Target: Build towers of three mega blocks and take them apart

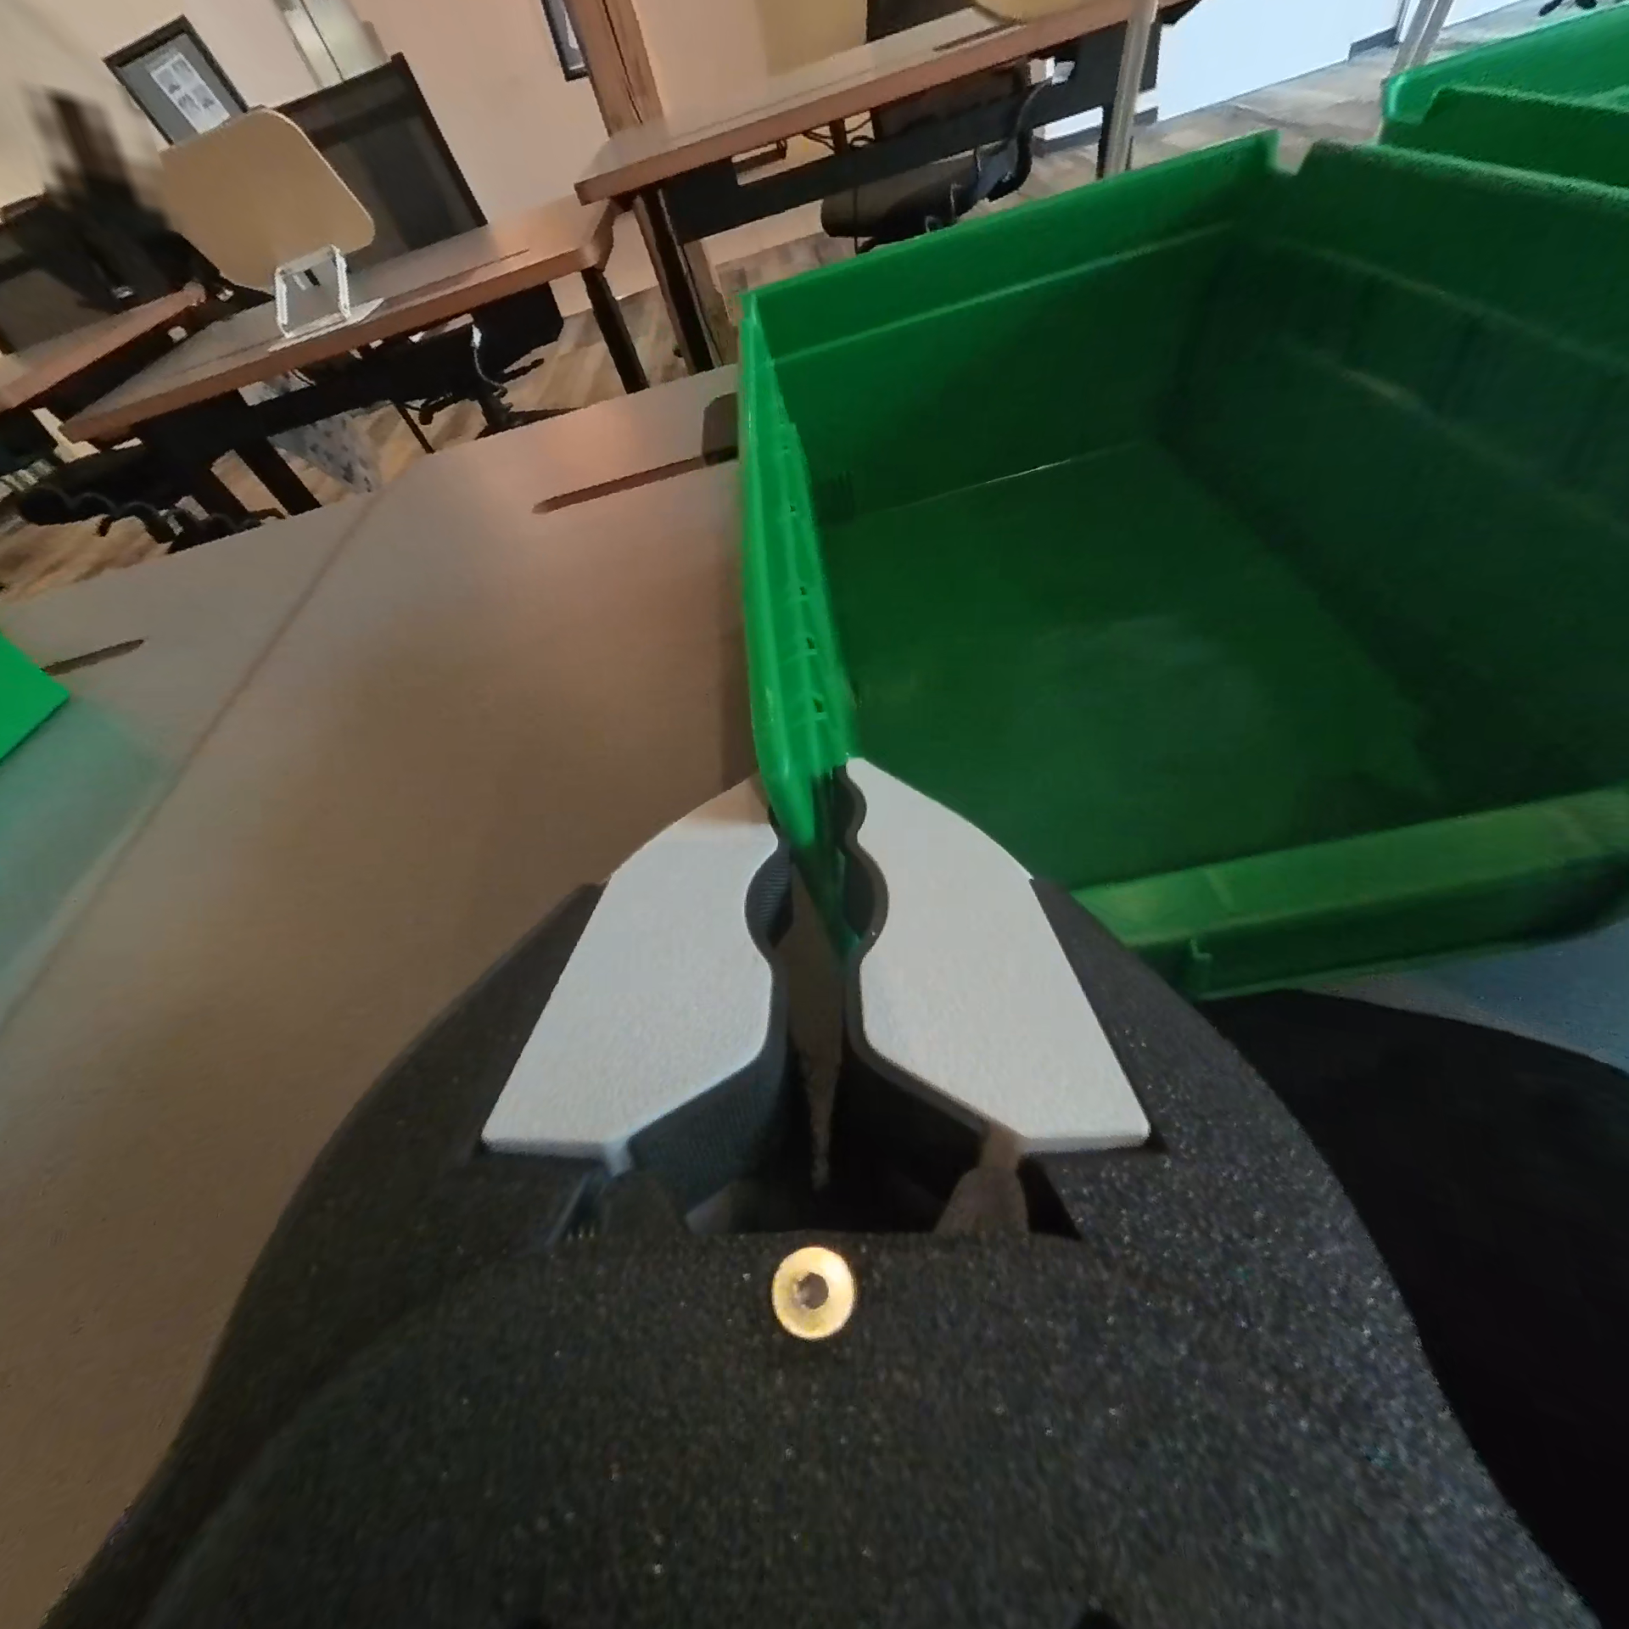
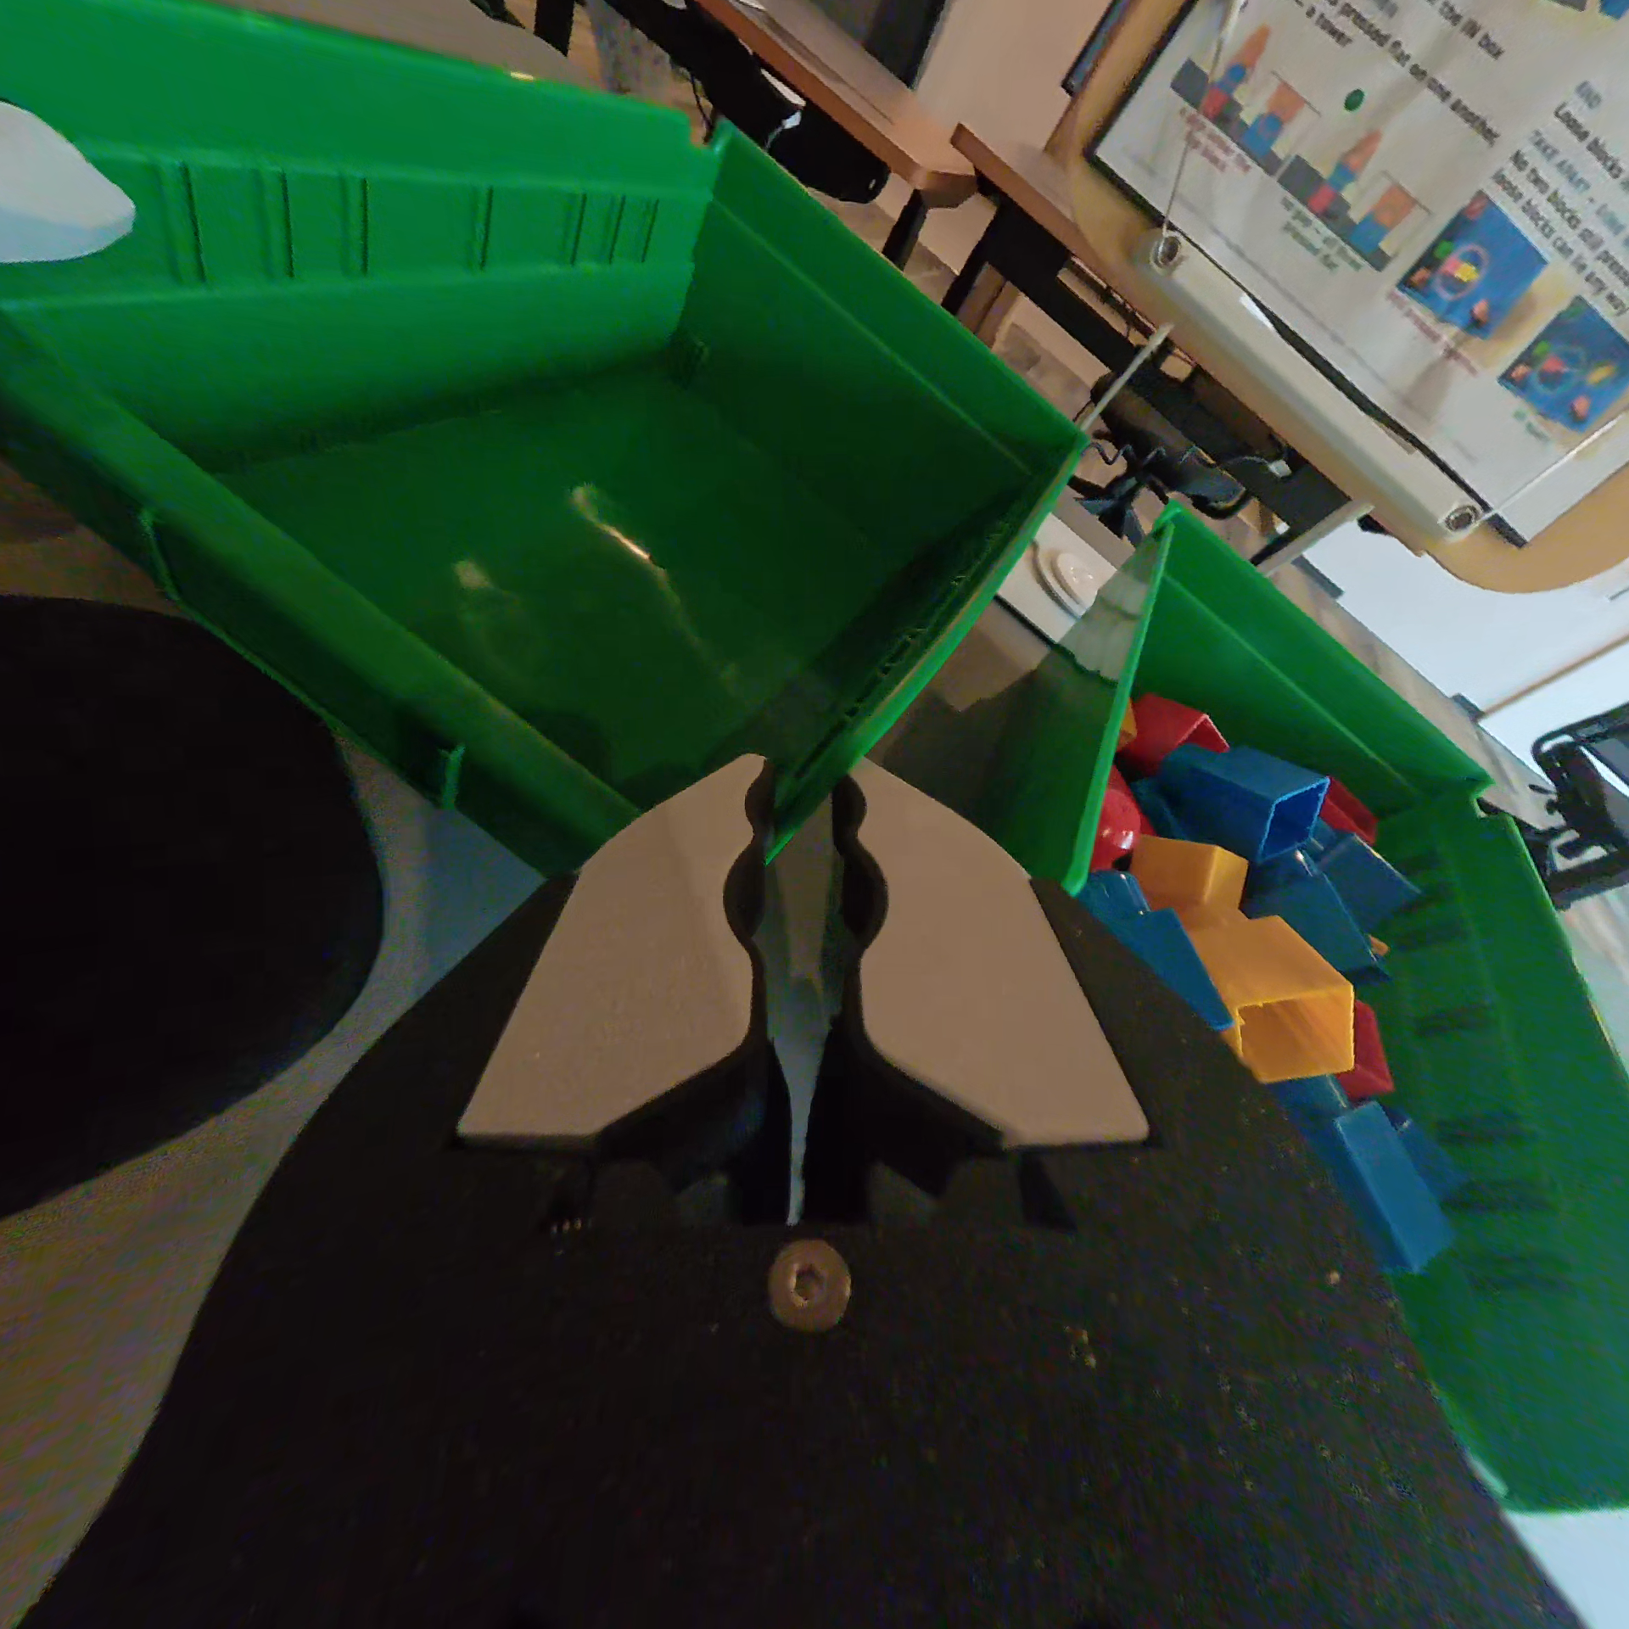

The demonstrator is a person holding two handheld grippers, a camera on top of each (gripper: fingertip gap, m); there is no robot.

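An empty green bin lies on the table, seen in both wrist views. My left gripper is shut on the near end of the bin's left wall. In the right wrist view my right gripper is shut on the near end of the same bin's right wall. A second green bin stands just to its right and holds several loose blue, orange and red mega blocks. A white finger of the other gripper shows at the bin's far left wall.
A black mat lies on the grey table in front of the empty bin, also in the left wrist view. Another green bin sits behind. An instruction poster stands at the right. Desks and chairs stand beyond. Tip to tip, the grippers are about 20 cm apart.
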